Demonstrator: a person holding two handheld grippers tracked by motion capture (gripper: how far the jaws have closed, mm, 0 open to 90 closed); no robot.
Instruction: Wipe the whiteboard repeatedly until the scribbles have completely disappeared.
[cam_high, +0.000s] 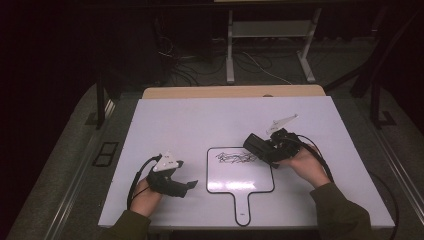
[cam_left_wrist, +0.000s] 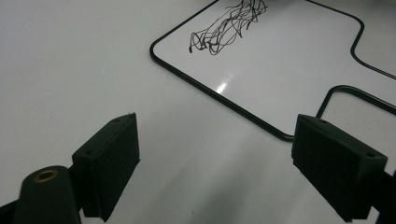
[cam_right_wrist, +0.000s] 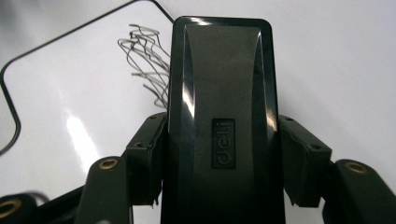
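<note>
A small paddle-shaped whiteboard (cam_high: 240, 177) with a black rim lies on the white table, a black scribble (cam_high: 236, 158) across its upper part. My right gripper (cam_high: 264, 146) is shut on a black board eraser (cam_high: 255, 145), held at the whiteboard's upper right corner beside the scribble (cam_right_wrist: 148, 60). In the right gripper view the eraser (cam_right_wrist: 222, 116) stands clamped between both pads. My left gripper (cam_high: 189, 186) rests on the table left of the whiteboard, jaws open and nothing between them. In the left gripper view, past the gripper (cam_left_wrist: 229, 172), lie the board's rim (cam_left_wrist: 224, 100) and the scribble (cam_left_wrist: 226, 25).
The white table top (cam_high: 200, 125) extends well beyond the whiteboard on all sides. A wooden edge (cam_high: 232, 92) runs along its far side. Beyond it, cables and metal table legs (cam_high: 230, 47) stand on the dark floor.
</note>
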